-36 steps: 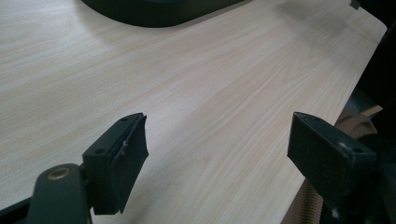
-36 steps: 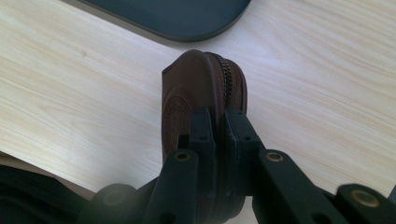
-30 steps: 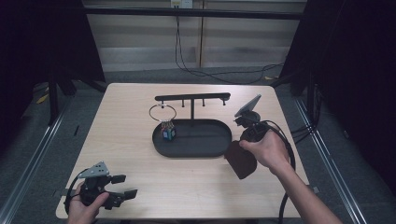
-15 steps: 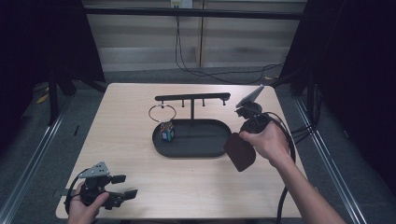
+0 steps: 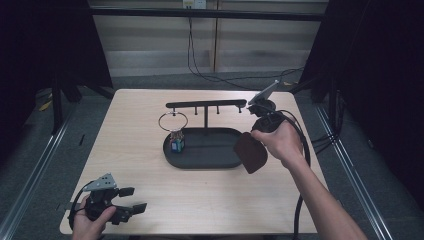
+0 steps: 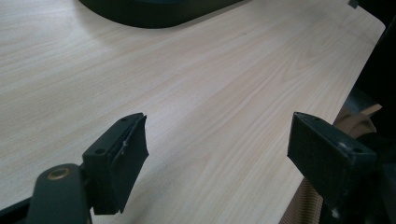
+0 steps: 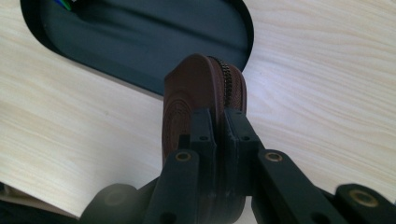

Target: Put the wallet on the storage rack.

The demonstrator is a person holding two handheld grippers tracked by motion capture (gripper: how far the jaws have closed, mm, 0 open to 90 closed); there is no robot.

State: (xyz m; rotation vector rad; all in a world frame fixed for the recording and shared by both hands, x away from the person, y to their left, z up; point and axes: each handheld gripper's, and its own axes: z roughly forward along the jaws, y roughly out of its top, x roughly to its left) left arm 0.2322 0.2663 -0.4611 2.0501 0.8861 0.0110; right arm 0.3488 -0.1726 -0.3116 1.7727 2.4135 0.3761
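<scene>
With the right gripper [image 7: 218, 122] clamped on the brown zip pouch [image 7: 201, 93], lower it level into the black tray [image 7: 140, 42] ahead before releasing; left gripper [image 6: 219, 154] idles wide open, empty.

Left gripper [image 5: 131, 206]: black body with a grey three-cornered plate on top and a black cable looped beside it. In the left gripper view its two jaws are matte black, blocky and rectangular, each with small round screw recesses on the upper face; a brass-coloured pivot pin sits at the base of one jaw's arm.

Right gripper [image 7: 218, 122]: black linkage arms with brass-coloured pivot pins at the joints and small dark screw holes on the flat jaw plates. From above it carries a grey plate and a thick black cable trailing along the forearm.

Forearms are bare; no sleeves visible.
</scene>
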